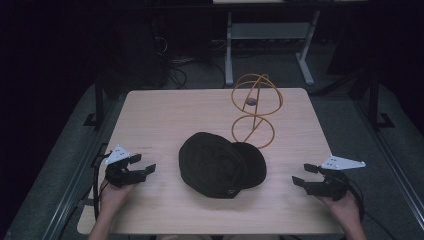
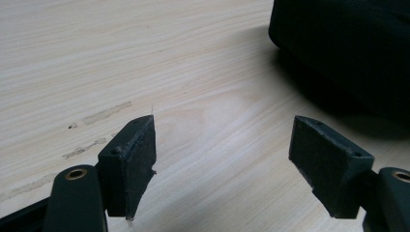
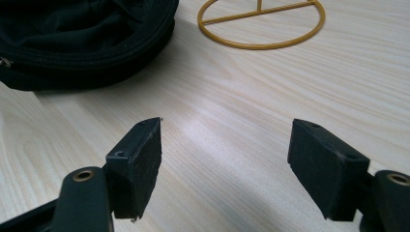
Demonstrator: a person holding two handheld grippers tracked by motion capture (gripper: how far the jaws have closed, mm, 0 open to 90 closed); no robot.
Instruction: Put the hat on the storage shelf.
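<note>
A black fabric cap [image 1: 220,165] is seen lying near the middle of the light wood-grain desk [image 1: 165,115], brim pointing to the right. Just behind it, touching or nearly touching the brim, an orange wire stand of hoops on a ring base [image 1: 256,107] is standing upright. The left gripper [image 1: 142,166] is held low over the desk's left side, jaws apart, nothing between them; the cap's edge [image 2: 348,43] is seen ahead and to the right in the left gripper view. The right gripper [image 1: 303,175] is held over the right side, jaws likewise spread and empty; in the right gripper view the cap [image 3: 82,38] and the stand's ring base [image 3: 261,26] are seen beyond. Both grippers are kept apart from the cap.
</note>
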